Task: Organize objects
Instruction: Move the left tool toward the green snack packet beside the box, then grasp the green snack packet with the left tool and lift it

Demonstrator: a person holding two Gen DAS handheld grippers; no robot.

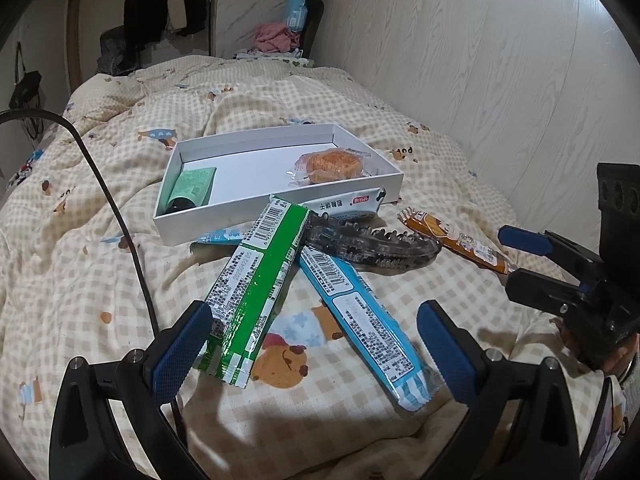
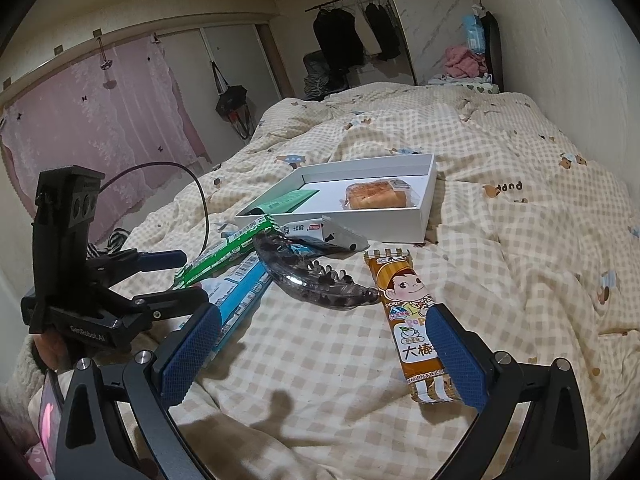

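Note:
A white box (image 1: 224,218) lies on the quilt and holds a green tube (image 1: 192,190) and a wrapped cake (image 1: 332,166). In front of it are piled a green pack (image 1: 256,280), a blue pack (image 1: 368,320), a grey biscuit pack (image 1: 348,206) and a clear hair claw (image 1: 368,246). An orange snack bar (image 2: 416,320) lies apart to the right. My left gripper (image 1: 316,352) is open over the near ends of the green and blue packs. My right gripper (image 2: 324,356) is open, its right finger over the bar's near end. Neither holds anything.
Everything rests on a soft checked quilt (image 1: 72,264) covering a bed. A black cable (image 1: 120,216) arcs over the left side. A pale panelled wall (image 1: 500,60) borders the bed on the right. Folded clothes (image 1: 276,38) lie at the far end.

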